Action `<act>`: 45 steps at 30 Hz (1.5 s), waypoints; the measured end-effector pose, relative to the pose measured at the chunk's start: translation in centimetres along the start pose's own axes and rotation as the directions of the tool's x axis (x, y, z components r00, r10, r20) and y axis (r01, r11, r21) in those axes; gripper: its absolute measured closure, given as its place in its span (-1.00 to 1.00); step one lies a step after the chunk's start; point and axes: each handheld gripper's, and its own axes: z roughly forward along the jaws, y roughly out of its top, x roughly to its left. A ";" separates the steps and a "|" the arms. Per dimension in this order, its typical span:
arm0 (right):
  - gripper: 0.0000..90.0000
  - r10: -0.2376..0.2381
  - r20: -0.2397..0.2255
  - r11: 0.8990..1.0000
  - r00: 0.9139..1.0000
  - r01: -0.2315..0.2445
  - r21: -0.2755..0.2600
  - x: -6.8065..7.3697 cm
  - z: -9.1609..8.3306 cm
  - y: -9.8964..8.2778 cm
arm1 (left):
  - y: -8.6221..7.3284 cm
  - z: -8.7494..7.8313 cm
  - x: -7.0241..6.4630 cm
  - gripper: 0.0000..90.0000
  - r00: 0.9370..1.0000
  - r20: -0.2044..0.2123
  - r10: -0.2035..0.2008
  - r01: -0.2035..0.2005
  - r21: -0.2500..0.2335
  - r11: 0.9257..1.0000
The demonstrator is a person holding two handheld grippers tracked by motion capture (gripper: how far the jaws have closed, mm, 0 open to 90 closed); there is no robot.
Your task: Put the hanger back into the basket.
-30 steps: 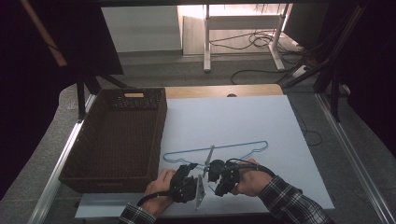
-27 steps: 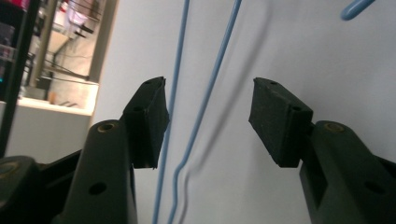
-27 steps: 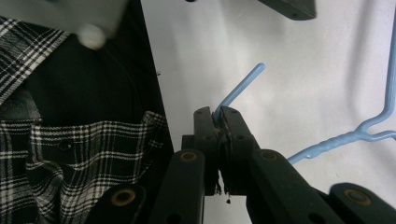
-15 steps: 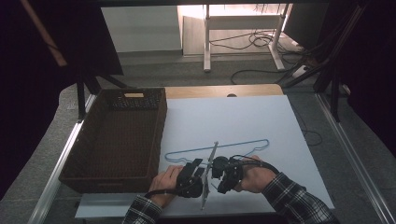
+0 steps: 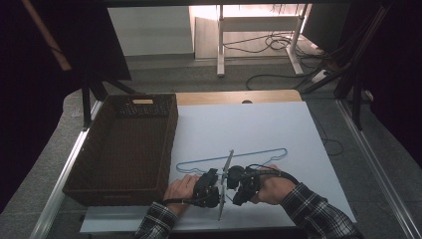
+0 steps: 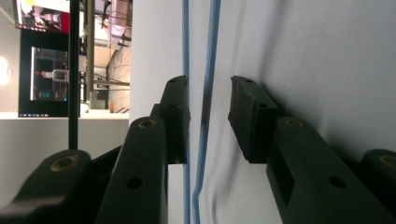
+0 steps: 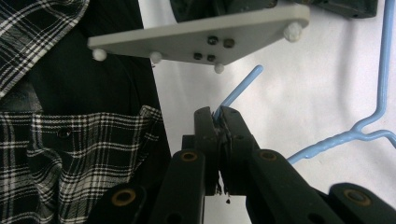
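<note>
— Nearest us, our right tongs are clenched on the hook end of the blue wire hanger, both hands low at the bench's front edge.

— And our left tongs? They've just been closing, with the hanger's wire between the pads but not yet pinched, so they're still released.

— Then the risk, we'd say, is the thin wire slipping past the pads as they shut, since it lies flat on the white sheet and sits nearer one pad.

— Our left hand lies turned on its side, tongs pointing along the wire; the right hand reaches in from the opposite side.

— Farther off, the hanger spreads across the sheet, and the wicker basket stands at its left.
</note>
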 end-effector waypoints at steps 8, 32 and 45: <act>0.92 -0.009 0.006 1.000 1.000 0.009 -0.001 0.0 -0.2 0.0 | -0.2 0.2 0.1 0.89 1.000 -0.009 0.004 -0.004 -0.015 1.000; -0.45 0.032 0.159 0.979 0.987 0.001 -0.202 -0.3 -4.6 -2.1 | -0.1 -0.2 2.4 0.96 0.994 0.070 -0.089 0.093 -0.057 0.994; -0.80 0.186 0.408 0.923 0.894 -0.017 -0.384 -0.9 -8.8 -8.2 | 0.3 -0.2 7.8 0.96 0.851 0.370 -0.374 0.419 -0.045 0.907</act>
